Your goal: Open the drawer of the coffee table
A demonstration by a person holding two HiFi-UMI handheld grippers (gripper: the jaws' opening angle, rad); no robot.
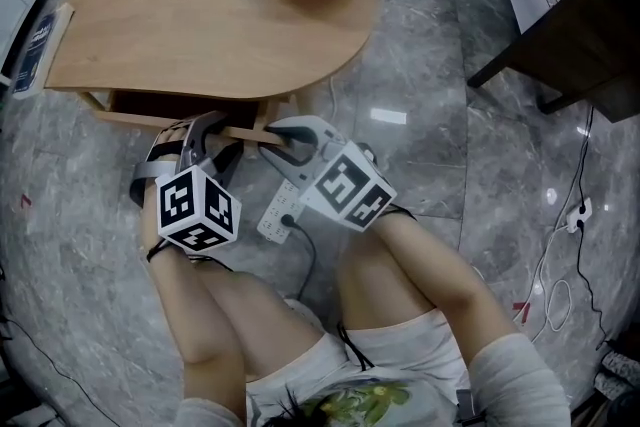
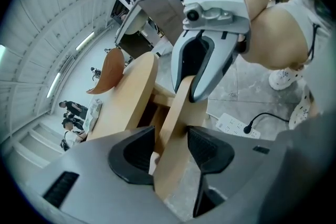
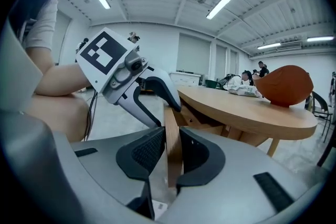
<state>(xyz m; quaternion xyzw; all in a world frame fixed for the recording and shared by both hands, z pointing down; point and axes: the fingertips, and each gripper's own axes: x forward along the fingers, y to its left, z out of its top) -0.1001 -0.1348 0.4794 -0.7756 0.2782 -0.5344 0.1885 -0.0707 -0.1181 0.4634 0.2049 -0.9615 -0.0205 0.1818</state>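
Your right tool (image 3: 171,153) pinches the light wooden drawer front (image 3: 171,126); your left tool (image 2: 170,150) straddles it spread: close it, then pull level.

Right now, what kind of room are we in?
Probably a big open office or workshop hall: long ceiling strip lights, people working far behind, and a power strip on the grey stone-look floor.
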